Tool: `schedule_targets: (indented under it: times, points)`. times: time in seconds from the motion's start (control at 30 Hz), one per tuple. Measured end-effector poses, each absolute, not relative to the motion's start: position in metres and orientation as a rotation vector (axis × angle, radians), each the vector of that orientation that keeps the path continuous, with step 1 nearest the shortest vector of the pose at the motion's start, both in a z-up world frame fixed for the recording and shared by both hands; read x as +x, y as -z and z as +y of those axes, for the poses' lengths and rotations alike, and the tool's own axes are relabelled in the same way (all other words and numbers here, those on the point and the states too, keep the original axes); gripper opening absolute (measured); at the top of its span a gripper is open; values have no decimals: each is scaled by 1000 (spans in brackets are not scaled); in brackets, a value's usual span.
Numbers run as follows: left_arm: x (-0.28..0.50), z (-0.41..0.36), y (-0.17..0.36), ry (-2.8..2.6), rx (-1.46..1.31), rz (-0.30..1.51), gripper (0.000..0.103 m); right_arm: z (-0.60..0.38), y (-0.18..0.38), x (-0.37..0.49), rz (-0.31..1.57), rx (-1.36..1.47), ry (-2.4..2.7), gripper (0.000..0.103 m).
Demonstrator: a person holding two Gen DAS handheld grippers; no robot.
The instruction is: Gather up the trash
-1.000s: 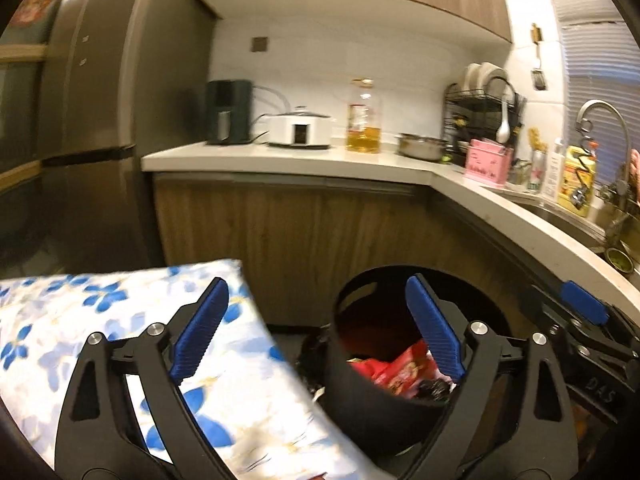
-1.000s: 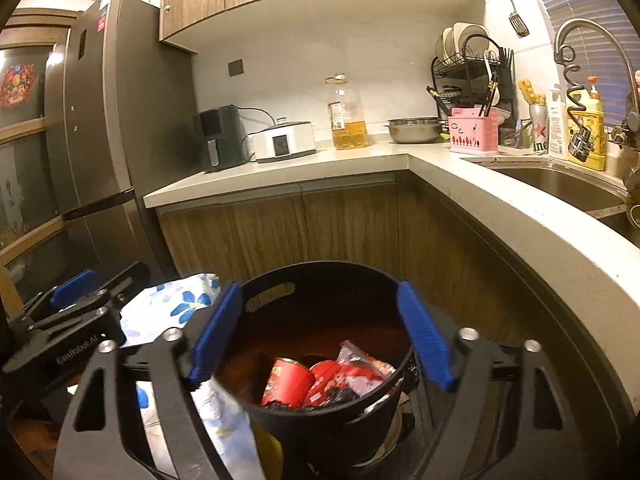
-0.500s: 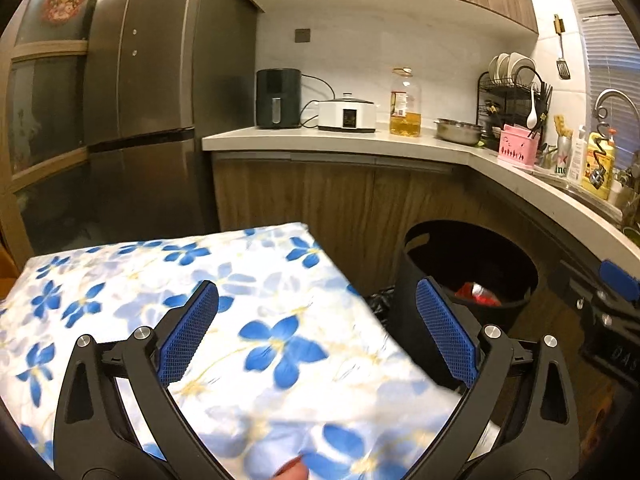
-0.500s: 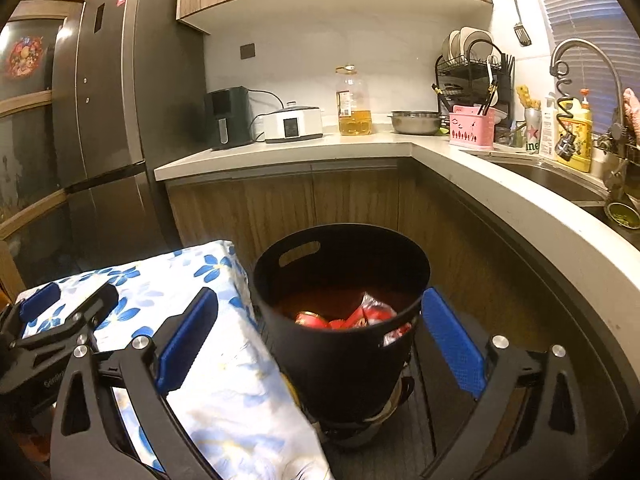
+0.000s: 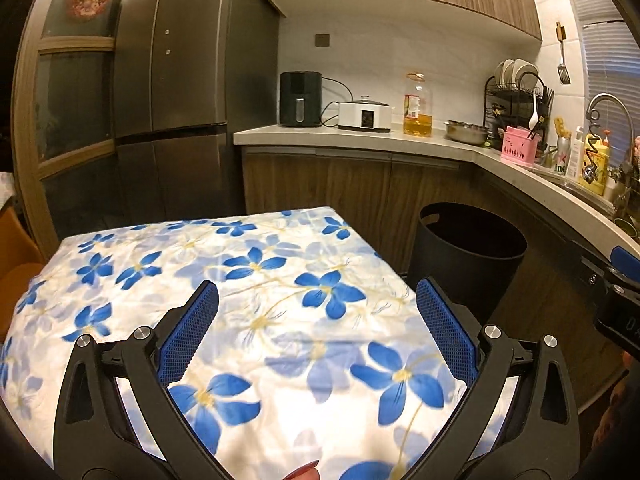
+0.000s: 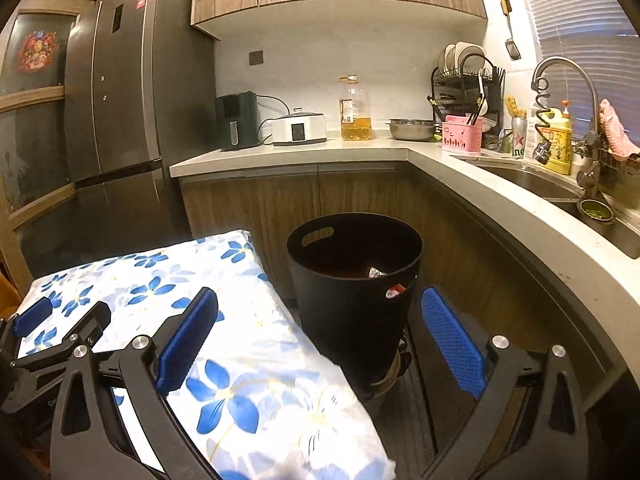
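Both empty fingers (image 6: 452, 344) short of bin (image 6: 354, 280).

I see a matt black plastic bin (image 6: 354, 280), a smooth floral cloth (image 5: 248, 280) over the table, wood-grain cupboards (image 6: 280, 204) and a brushed-metal fridge (image 5: 176, 92).

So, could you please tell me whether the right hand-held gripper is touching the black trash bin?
Apart. In the right wrist view, the right hand-held gripper is open and empty, with the black trash bin standing beyond its fingertips.
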State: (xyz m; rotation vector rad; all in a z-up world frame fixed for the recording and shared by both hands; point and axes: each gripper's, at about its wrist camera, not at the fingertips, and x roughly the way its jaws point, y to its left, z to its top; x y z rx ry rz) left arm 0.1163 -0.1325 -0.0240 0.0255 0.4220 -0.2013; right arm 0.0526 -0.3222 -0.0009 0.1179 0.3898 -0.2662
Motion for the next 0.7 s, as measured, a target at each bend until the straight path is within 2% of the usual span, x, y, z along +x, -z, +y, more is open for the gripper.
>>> schedule_targets:
  times: [0.7]
  points:
    - [47,-103,14,210,21,373,98,-285,-4,-10,357,66,259,98]
